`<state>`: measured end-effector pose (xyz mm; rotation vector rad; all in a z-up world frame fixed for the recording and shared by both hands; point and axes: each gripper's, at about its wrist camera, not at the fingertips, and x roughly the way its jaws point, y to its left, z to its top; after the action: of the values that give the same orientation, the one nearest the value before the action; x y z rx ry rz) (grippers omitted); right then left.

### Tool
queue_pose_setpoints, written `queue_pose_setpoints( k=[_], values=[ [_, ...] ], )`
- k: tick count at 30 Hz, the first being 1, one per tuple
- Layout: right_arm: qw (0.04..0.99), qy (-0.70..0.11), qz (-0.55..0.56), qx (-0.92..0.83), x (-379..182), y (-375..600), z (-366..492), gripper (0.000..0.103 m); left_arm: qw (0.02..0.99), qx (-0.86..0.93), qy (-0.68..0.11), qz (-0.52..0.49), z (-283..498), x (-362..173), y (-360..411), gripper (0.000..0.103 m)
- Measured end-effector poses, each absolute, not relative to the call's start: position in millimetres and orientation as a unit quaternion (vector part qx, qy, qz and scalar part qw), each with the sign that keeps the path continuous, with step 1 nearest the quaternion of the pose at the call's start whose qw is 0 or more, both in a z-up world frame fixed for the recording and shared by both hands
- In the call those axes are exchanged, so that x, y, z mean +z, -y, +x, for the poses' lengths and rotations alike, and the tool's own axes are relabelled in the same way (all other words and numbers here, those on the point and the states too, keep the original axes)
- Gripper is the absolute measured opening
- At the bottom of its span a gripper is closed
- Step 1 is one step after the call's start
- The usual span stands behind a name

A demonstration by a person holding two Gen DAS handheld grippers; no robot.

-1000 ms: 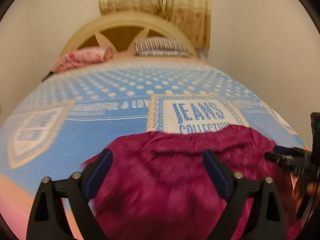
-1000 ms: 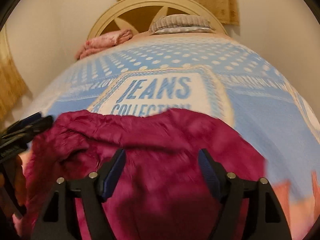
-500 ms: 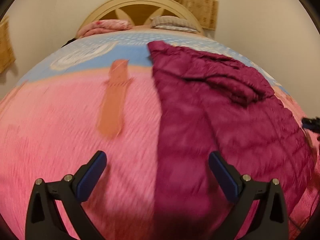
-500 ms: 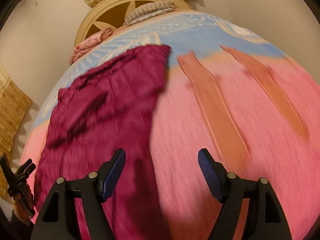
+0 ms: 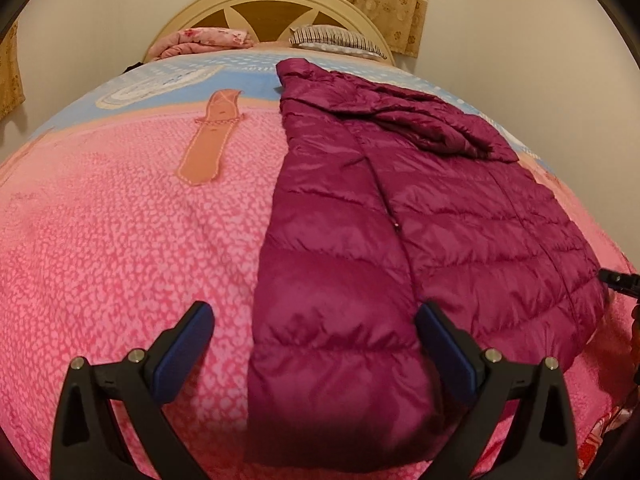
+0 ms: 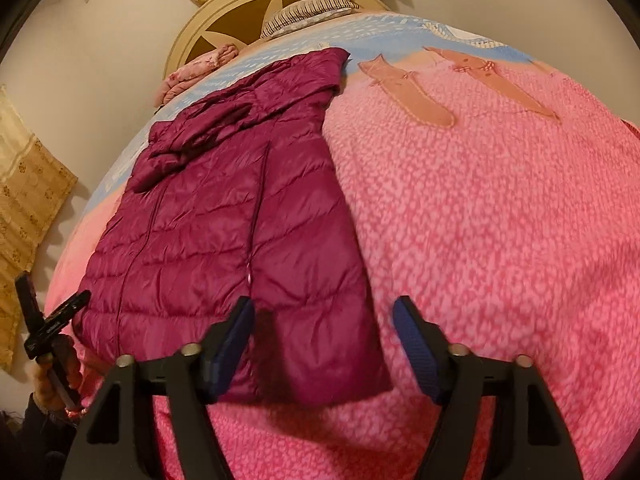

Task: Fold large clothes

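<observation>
A magenta quilted puffer jacket (image 5: 400, 232) lies flat on the bed, sides folded in, its collar end toward the headboard and its hem toward me. It also shows in the right wrist view (image 6: 240, 220). My left gripper (image 5: 314, 344) is open and empty, hovering over the jacket's hem at its left part. My right gripper (image 6: 324, 344) is open and empty over the hem's right corner. The other gripper shows at the edge of each view (image 5: 618, 280) (image 6: 52, 320).
The bed carries a pink and blue blanket (image 5: 120, 240) with orange patches. A cream round headboard (image 5: 264, 8), a pink floral pillow (image 5: 200, 38) and a striped pillow (image 5: 332, 38) are at the far end. Curtains hang behind; walls flank the bed.
Both grippers have pulled back from the jacket's far end near the "JEANS" print to its near hem. The jacket now lies stretched out lengthwise. Both jaws stayed open.
</observation>
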<state>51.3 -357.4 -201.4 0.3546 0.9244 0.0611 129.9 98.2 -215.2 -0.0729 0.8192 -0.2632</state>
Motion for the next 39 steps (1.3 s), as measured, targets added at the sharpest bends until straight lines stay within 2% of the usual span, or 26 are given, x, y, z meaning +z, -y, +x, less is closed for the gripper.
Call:
queue_pose_setpoints(
  k=[1, 3, 4, 5, 6, 7, 8, 9, 10, 11, 23, 27, 32, 39],
  values=[
    [0.876, -0.446, 0.18, 0.043, -203, 357, 51, 0.048, 0.907, -0.131, -0.399, -0.041, 129, -216, -99, 0.103],
    [0.874, -0.443, 0.193, 0.054, -206, 357, 50, 0.044, 0.907, -0.132, -0.398, -0.043, 125, -216, -100, 0.098],
    [0.875, -0.439, 0.196, 0.057, -206, 357, 50, 0.042, 0.906, -0.136, -0.398, -0.044, 123, -216, -100, 0.084],
    [0.875, -0.436, 0.202, 0.061, -207, 358, 49, 0.036, 0.903, -0.148, -0.401, -0.047, 121, -215, -99, 0.065],
    [0.873, -0.435, 0.211, 0.065, -208, 359, 49, 0.03, 0.899, -0.16, -0.404, -0.051, 119, -214, -98, 0.057],
    [0.868, -0.434, 0.228, 0.078, -208, 361, 48, 0.017, 0.902, -0.157, -0.399, -0.045, 116, -212, -97, 0.048],
    [0.865, -0.432, 0.239, 0.088, -209, 361, 47, 0.011, 0.905, -0.157, -0.393, -0.036, 113, -210, -96, 0.03],
    [0.865, -0.427, 0.245, 0.098, -207, 360, 44, 0.009, 0.907, -0.161, -0.387, -0.023, 108, -207, -95, 0.025],
    [0.867, -0.422, 0.243, 0.105, -204, 358, 41, 0.007, 0.908, -0.166, -0.384, -0.022, 106, -205, -95, 0.014],
    [0.869, -0.417, 0.243, 0.112, -202, 355, 39, 0.006, 0.907, -0.176, -0.381, -0.026, 104, -202, -95, 0.01],
    [0.879, -0.343, 0.281, 0.175, -130, 362, -9, 0.004, 0.918, -0.272, -0.273, -0.088, 46, -118, -119, 0.008],
    [0.88, -0.309, 0.307, 0.192, -101, 373, -23, 0.004, 0.909, -0.3, -0.252, -0.139, 42, -94, -129, 0.008],
    [0.883, -0.256, 0.332, 0.21, -60, 388, -12, 0.004, 0.904, -0.315, -0.238, -0.163, 72, -72, -134, 0.008],
    [0.906, -0.209, 0.323, 0.179, -19, 396, 65, 0.004, 0.918, -0.307, -0.22, -0.123, 153, -44, -116, 0.008]
  ],
)
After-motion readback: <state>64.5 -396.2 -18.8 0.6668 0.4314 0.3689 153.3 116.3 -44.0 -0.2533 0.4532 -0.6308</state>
